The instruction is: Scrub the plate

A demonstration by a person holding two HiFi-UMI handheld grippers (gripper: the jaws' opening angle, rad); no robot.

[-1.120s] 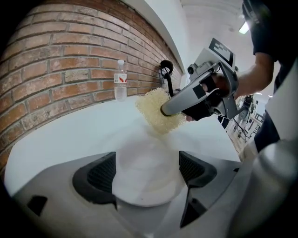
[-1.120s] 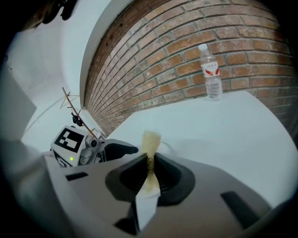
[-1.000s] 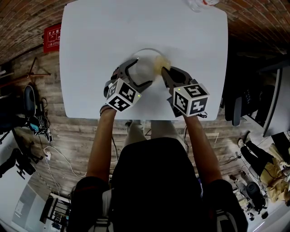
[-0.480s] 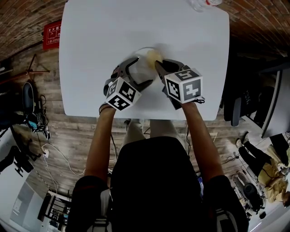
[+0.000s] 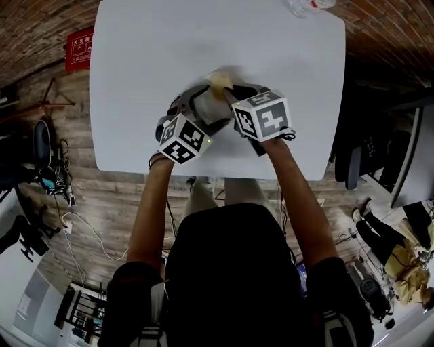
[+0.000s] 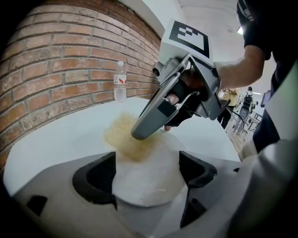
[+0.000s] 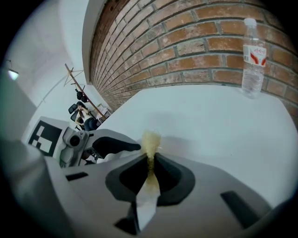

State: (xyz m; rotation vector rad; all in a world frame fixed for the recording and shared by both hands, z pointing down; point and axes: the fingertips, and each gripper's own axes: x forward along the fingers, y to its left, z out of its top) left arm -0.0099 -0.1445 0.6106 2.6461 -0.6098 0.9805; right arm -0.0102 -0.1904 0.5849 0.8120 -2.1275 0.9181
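The right gripper (image 7: pixel 150 160) squeezes the yellow sponge (image 6: pixel 125 137) tight and has slid it left, over to the far side of the white plate (image 6: pixel 149 183). The left gripper (image 5: pixel 203 108) holds the plate by its edges on the white table (image 5: pixel 156 47). So I think the scrubbing is well under way.

In the head view the left gripper (image 5: pixel 207 108) and the right gripper (image 5: pixel 230 93) are covering most of the plate (image 5: pixel 203 100), and the picture's top edge is cutting off the bottle (image 5: pixel 303 6). In the right gripper view the jaws are hiding nearly all of the sponge (image 7: pixel 151 141), and the bottle's label print is appearing too small to read.
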